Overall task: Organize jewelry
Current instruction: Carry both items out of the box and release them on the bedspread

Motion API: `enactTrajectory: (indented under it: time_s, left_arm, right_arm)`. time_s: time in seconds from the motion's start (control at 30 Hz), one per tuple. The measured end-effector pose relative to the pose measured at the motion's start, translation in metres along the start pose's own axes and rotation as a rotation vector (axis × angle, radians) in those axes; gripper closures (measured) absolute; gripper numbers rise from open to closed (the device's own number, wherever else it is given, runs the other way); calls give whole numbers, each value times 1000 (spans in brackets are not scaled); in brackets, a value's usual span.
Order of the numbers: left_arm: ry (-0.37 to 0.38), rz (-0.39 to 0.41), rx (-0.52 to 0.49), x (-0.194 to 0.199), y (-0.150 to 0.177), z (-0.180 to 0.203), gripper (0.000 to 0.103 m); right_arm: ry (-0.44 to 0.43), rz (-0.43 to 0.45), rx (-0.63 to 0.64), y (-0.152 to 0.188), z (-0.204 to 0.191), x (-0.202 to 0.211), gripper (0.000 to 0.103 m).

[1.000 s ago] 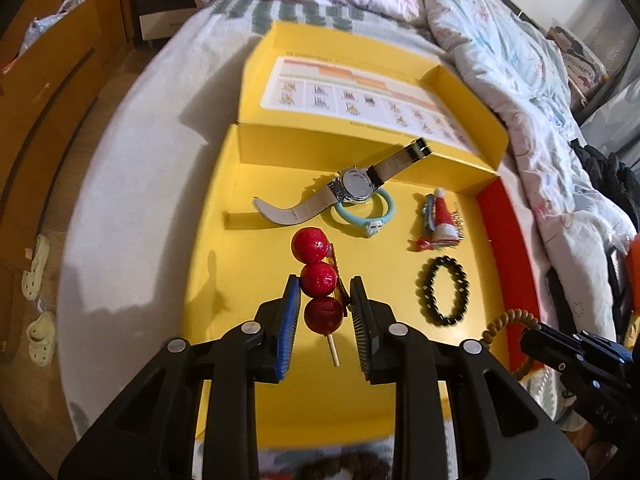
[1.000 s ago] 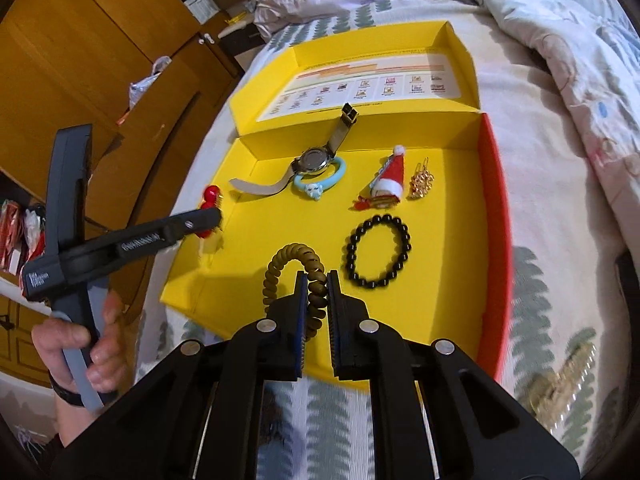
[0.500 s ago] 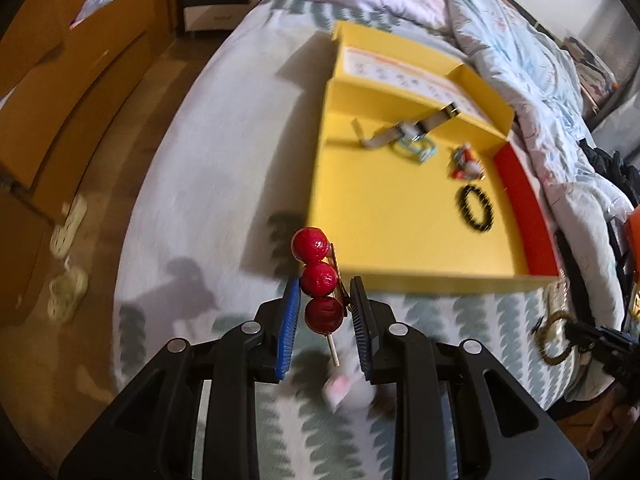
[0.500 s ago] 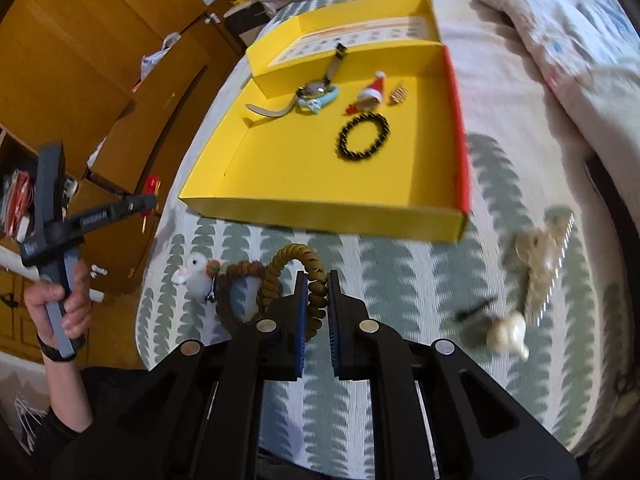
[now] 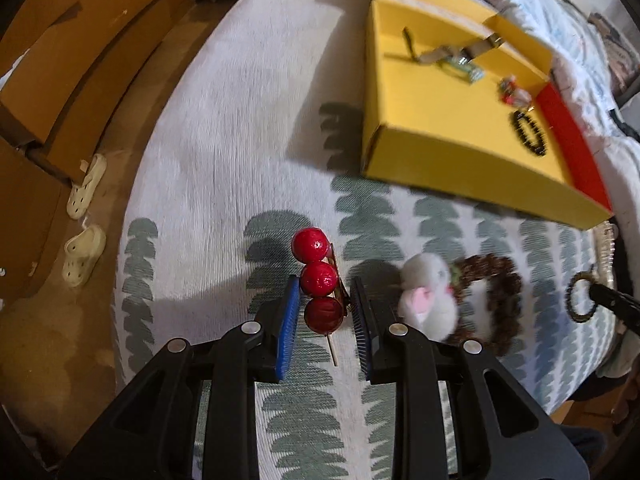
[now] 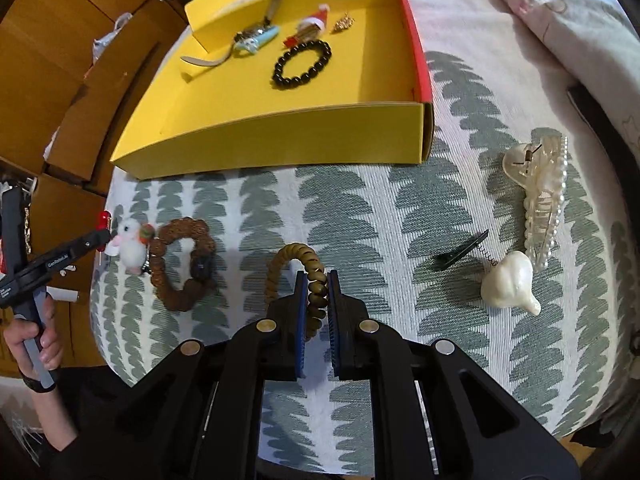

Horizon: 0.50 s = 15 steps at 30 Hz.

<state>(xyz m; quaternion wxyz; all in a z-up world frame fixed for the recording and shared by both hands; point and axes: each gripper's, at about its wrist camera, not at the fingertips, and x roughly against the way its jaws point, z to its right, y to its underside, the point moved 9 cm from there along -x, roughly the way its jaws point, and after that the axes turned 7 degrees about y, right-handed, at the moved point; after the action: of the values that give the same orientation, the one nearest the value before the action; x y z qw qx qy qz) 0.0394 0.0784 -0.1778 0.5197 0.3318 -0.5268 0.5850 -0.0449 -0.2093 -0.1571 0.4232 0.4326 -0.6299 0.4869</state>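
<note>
We hold jewelry above the patterned bedspread (image 6: 400, 208).
Our left gripper (image 5: 325, 309) clamps a red-bead hairpin (image 5: 316, 278); our right gripper (image 6: 317, 292) pinches a coiled hair tie (image 6: 298, 266), near the yellow box (image 6: 280, 136).

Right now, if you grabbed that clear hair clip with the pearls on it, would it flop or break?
The pearl-edged claw clip looks like rigid clear plastic, so it probably won't flop. Its thin teeth and glued-looking pearls seem fragile, so a hard squeeze might crack something. It looks glossy too, so it could slip between the fingers.
</note>
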Motion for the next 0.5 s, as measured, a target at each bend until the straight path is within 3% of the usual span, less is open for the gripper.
enactTrajectory:
  time_s: [0.1,0.2,0.3,0.47,0.5]
  left_arm:
    - [12,-40,12,-12,2,1,76]
    - [43,-54,16,-13,3,7,74]
    - [38,-37,8,-5,-2,12,55]
    - [47,32,-13,18,-16,21,47]
    - [57,49,-30,22,-20,26,43]
  right_arm:
    - [48,-4,15,-1,9,-4,84]
    - [80,-3,15,-3,15,-2,83]
    - [54,55,18,-11,11,14,82]
    - [-53,192,44,-34,-11,46,77]
    - [-68,219,48,-39,-15,50,71]
